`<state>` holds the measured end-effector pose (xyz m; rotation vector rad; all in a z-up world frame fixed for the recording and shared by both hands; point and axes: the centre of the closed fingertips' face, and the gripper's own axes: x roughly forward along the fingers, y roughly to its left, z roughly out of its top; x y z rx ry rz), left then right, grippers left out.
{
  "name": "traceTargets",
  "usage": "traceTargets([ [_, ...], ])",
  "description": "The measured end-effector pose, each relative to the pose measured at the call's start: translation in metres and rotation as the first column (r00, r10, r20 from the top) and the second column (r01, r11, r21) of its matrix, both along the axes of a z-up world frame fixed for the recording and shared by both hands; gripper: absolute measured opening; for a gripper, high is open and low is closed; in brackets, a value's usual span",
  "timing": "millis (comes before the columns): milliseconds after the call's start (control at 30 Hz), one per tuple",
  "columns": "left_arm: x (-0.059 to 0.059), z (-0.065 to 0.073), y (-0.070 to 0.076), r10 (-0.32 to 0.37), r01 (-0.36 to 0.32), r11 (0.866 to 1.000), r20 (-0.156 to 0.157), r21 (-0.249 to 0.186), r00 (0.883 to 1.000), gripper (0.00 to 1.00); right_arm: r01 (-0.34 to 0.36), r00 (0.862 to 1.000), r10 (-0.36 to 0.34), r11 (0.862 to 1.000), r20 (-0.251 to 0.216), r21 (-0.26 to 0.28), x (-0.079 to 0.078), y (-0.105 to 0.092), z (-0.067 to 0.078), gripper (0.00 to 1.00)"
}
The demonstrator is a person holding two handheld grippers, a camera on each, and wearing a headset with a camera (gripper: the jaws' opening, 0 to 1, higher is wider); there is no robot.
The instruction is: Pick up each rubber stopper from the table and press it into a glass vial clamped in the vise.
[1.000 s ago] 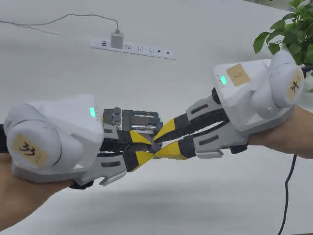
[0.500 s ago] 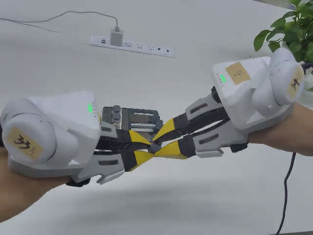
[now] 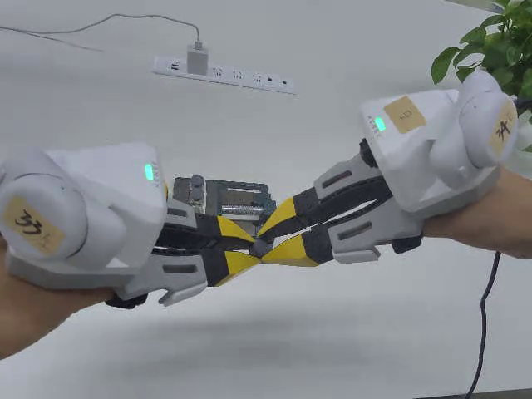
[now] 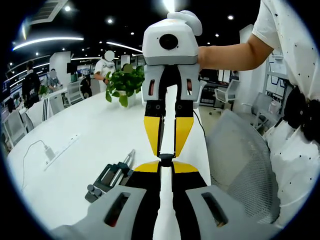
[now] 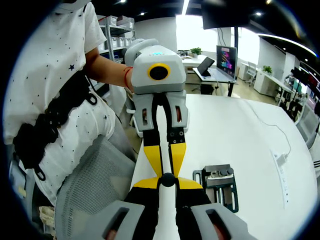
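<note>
Two handheld grippers are meeting tip to tip above one white table [image 3: 349, 133]: the left gripper [image 3: 249, 248] and right gripper [image 3: 274, 243] are each showing yellow-and-black jaws drawn nearly together, with one small dark round rubber stopper [image 5: 167, 180] sitting between their tips, though which is pinching it I cannot tell. One grey metal vise [image 3: 239, 199] is standing just behind, holding two dark-topped vials [image 3: 197, 188]

**Open-plan office, part lab**

Long white table [image 3: 349, 50] with a white plastic power strip [image 3: 224, 75]. Grey mesh office chair [image 4: 245, 155], lit colour monitor [image 5: 227, 57], metal storage shelving [image 5: 117, 35], green potted plant [image 4: 122, 82], ceiling strip lights [image 4: 47, 42].
</note>
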<state>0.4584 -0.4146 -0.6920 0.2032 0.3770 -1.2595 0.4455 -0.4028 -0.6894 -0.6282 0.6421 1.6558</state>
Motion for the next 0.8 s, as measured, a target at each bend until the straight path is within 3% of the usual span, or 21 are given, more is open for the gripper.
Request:
traceTargets([
  [367, -0.0009, -0.0016, 0.0026, 0.009, -0.009, 1.000, -0.009, -0.004, 1.000, 0.04, 0.003, 1.000, -0.003, 1.000, 0.018, 0.000, -0.0014, 0.0034, -0.0011, 0.05],
  [800, -0.0029, -0.0043, 0.0046, 0.015, -0.015, 1.000, 0.005, -0.018, 1.000, 0.05, 0.006, 1.000, -0.006, 1.000, 0.004, -0.010, 0.0014, 0.0039, -0.0069, 0.05],
])
